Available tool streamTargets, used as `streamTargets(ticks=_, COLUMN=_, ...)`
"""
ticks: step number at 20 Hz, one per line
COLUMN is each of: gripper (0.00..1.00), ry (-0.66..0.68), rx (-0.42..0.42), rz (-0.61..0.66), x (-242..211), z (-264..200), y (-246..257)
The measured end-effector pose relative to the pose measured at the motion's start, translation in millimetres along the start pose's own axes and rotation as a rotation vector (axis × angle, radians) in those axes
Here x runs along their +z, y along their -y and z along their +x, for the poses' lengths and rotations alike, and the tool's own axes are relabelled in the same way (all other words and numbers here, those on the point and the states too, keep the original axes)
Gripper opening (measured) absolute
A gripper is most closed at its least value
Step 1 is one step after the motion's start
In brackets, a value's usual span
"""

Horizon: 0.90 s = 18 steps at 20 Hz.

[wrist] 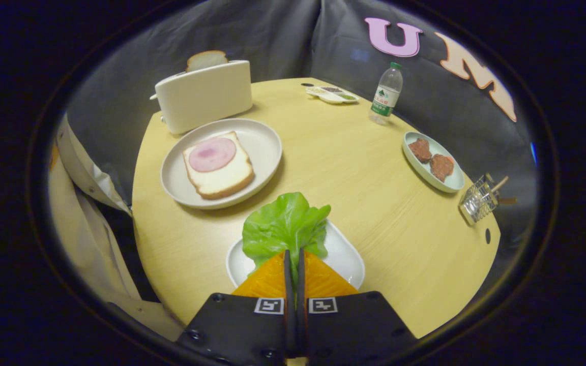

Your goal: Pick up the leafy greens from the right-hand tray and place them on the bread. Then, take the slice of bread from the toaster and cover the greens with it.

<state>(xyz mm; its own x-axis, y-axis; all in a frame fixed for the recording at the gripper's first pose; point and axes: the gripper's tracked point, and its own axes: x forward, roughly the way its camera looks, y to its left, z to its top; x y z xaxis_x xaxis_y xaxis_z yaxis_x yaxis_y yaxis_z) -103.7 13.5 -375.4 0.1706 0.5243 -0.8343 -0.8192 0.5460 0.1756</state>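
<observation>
A round wooden table [364, 168] is seen from above the gripper [294, 259]. Its two fingers are clenched on the stem end of a lettuce leaf [283, 226], which is held over a white tray [346, 256] just ahead of them. Beyond the leaf, a round plate [265, 147] carries a slice of bread [222, 178] topped with a pink slice of ham [212, 154]. Behind the plate stands a white toaster [204, 96] with a second bread slice [205, 59] protruding from its slot. To the right, well apart, a water bottle [387, 94] and a dish of two brown patties [433, 161] are placed.
</observation>
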Motion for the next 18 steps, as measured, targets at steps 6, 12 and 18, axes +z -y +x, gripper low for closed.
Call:
streamTargets(ticks=6, gripper=0.04, ry=0.033, rx=-0.025, rz=-0.029, x=37, z=-21, y=-12)
streamTargets(ticks=12, gripper=0.04, ry=0.063, rx=-0.029, rz=-0.061, x=74, z=-27, y=-33)
streamTargets(ticks=18, gripper=0.04, ry=0.073, rx=0.005, rz=-0.099, x=102, z=-19, y=-64)
